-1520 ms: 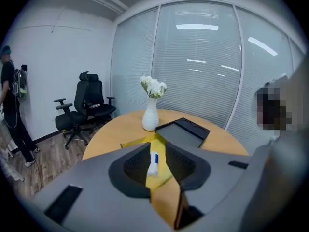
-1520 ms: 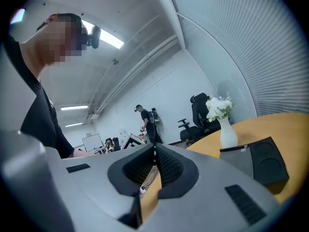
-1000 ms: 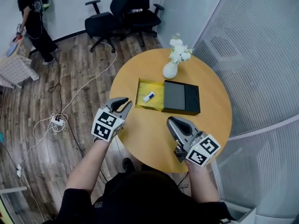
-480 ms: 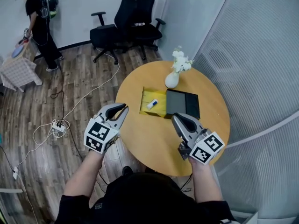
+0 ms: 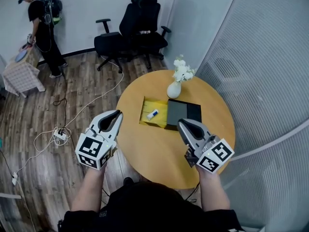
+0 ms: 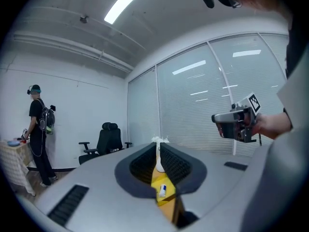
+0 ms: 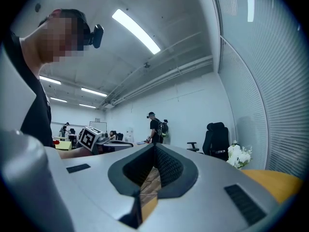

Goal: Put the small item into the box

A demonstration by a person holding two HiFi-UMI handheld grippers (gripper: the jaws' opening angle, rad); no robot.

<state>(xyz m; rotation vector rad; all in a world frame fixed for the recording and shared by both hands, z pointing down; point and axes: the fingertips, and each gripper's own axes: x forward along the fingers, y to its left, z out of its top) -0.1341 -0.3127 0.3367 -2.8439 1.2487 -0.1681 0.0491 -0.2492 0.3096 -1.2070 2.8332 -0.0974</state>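
Two grippers: both held up in the air in front of the person, neither touching the table (image 5: pixel 154 153) or any obj.
L gripper (image 5: pixel 115 116): at table's left edge, nose aimed twd the yellow box (image 5: pixel 159 105). Jaws closing, only a slim slit btwn them, nothing btwn the pads, so empty. Thru the slit in its own view: box, small item (image 5: pixel 152 113) & vase (image 5: pixel 174 89), all well beyond the tips.
R gripper (image 5: pixel 184 123): over table's near-right part, nose by the near edge of the black lid (image 5: pixel 182 112) in head view. Jaws clenched, tips together, nothing gripped; floor (image 5: pixel 29 124) shows below them in its own view.
Small item: white tube-ish thing w/ blue end, lying flat & slanted inside yellow box, approx mid-box. Well apart from both grippers.
Yellow box: open top, sits mid-table, its right side touching black lid.
Black lid: flat, dark, lies on table right of box.
Vase: white, upright, w/ white flowers (image 5: pixel 182 72), just behind box & lid.
Table: round, yellow-wood top.
Bkgd: wood floor; black office chair (image 5: pixel 137 30) beyond table; white cables (image 5: pixel 91 98) & power strip (image 5: pixel 60 135) on floor at left; 2nd person (image 5: pixel 42 30) w/ backpack standing far left by a cloth-covered table (image 5: pixel 20 74).
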